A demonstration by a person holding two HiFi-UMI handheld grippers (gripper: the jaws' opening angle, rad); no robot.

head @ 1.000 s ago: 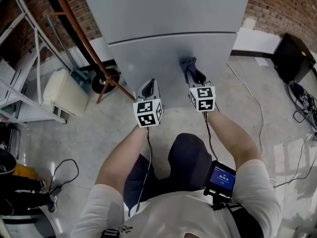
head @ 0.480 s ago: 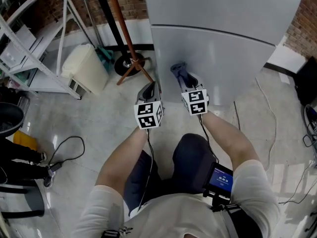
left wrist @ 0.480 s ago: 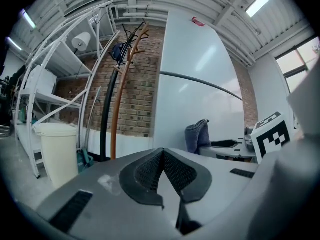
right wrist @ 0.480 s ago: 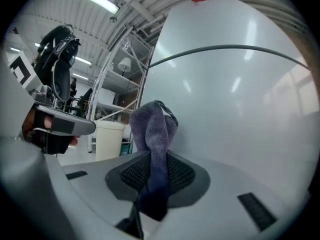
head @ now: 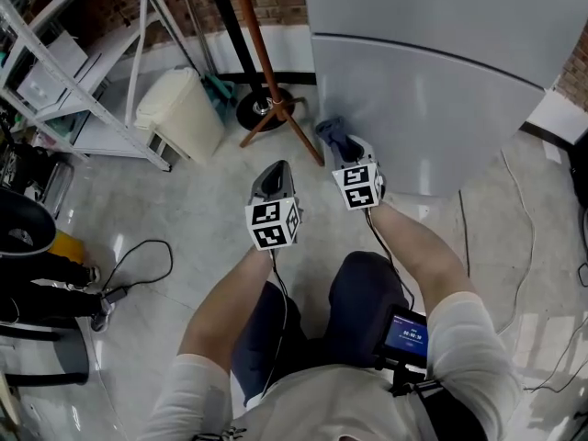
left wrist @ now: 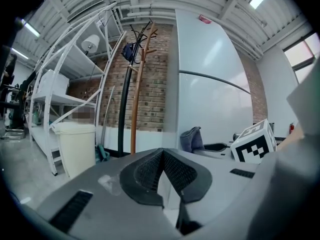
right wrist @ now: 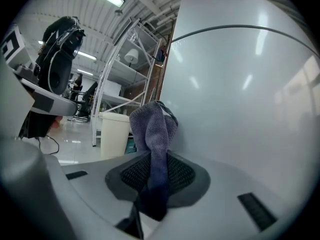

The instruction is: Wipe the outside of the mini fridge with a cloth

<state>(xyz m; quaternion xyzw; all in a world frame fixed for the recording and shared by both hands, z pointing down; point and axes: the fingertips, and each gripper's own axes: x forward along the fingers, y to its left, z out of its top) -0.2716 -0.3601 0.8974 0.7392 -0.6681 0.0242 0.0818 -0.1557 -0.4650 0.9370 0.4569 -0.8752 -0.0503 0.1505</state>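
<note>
The grey fridge [head: 432, 90] stands ahead, with a seam across its front between its two doors; it also fills the right gripper view [right wrist: 240, 94]. My right gripper [head: 342, 142] is shut on a blue-grey cloth [right wrist: 155, 134], whose bunched top rests against the fridge's lower left corner [head: 331, 131]. My left gripper [head: 272, 180] is shut with nothing in it, hanging over the floor left of the fridge. In the left gripper view the fridge [left wrist: 210, 94] is to the right, with the cloth [left wrist: 191, 139] at its foot.
A wooden coat stand [head: 266, 53] with a round base rises just left of the fridge. A white bin [head: 182, 113] and white metal shelving [head: 83, 72] stand further left. Cables [head: 138, 269] run over the glossy floor on both sides.
The view has swung left, so the fridge now sits further right. The right gripper with the cloth has moved from the fridge's front face to its lower left corner. The left gripper stays shut.
</note>
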